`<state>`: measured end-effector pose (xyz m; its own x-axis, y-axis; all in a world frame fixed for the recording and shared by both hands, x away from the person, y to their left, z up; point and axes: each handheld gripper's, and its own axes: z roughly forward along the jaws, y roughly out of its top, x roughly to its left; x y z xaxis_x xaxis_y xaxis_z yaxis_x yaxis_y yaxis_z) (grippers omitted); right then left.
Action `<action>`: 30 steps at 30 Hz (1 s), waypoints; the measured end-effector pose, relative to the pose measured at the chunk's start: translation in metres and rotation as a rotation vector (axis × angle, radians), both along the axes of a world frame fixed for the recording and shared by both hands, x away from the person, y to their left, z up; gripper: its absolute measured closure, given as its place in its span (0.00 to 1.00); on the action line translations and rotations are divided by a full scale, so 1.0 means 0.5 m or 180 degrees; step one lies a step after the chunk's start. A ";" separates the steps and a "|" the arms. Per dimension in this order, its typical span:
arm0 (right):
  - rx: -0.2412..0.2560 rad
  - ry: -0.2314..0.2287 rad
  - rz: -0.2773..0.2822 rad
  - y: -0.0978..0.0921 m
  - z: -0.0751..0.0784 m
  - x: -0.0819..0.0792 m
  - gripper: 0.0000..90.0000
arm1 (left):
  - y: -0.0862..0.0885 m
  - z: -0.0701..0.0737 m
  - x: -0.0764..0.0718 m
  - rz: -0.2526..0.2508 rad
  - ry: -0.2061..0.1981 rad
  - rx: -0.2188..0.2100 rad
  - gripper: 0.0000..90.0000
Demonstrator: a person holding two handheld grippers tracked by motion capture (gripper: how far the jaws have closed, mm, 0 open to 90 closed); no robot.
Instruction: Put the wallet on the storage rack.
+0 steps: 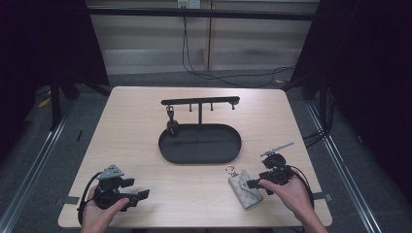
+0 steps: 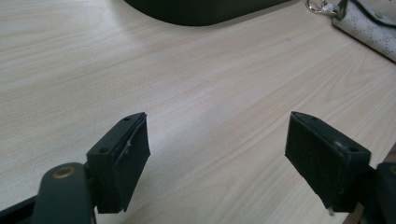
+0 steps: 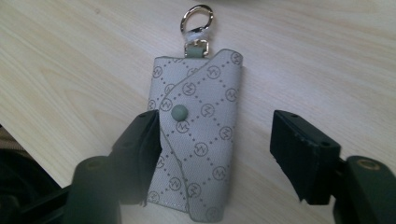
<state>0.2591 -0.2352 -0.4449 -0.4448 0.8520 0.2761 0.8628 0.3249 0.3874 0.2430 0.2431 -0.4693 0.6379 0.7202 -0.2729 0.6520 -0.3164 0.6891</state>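
I see the grey key pouch [image 1: 246, 189] lying flat on the wooden bench [image 1: 145, 126], at the lower right of the high frame, with its metal clasp [image 1: 230, 169] pointing toward the black oval tray [image 1: 200, 143] at the frame's centre. My right gripper [image 1: 256, 183] sits at the pouch's lower right edge. In the right gripper view its jaws stand apart with the pouch [image 3: 196, 135] between them: the jaw on the left of that frame overlaps the pouch's edge, while the one on the right is clear of it, bare wood between. The snap button [image 3: 179, 112] sits mid-flap, the clasp [image 3: 196, 19] at the top of the frame. My left gripper [image 1: 138, 195] is at the lower left of the high frame, well apart from the pouch, jaws spread wide over bare bench. A rack [image 1: 200, 101] rises from the tray's back edge.
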 end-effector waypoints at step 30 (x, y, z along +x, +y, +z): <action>-0.0429 0.0758 0.0250 0.057 -0.044 0.052 0.49 | -0.001 -0.002 0.002 -0.0027 0.0052 0.0023 0.25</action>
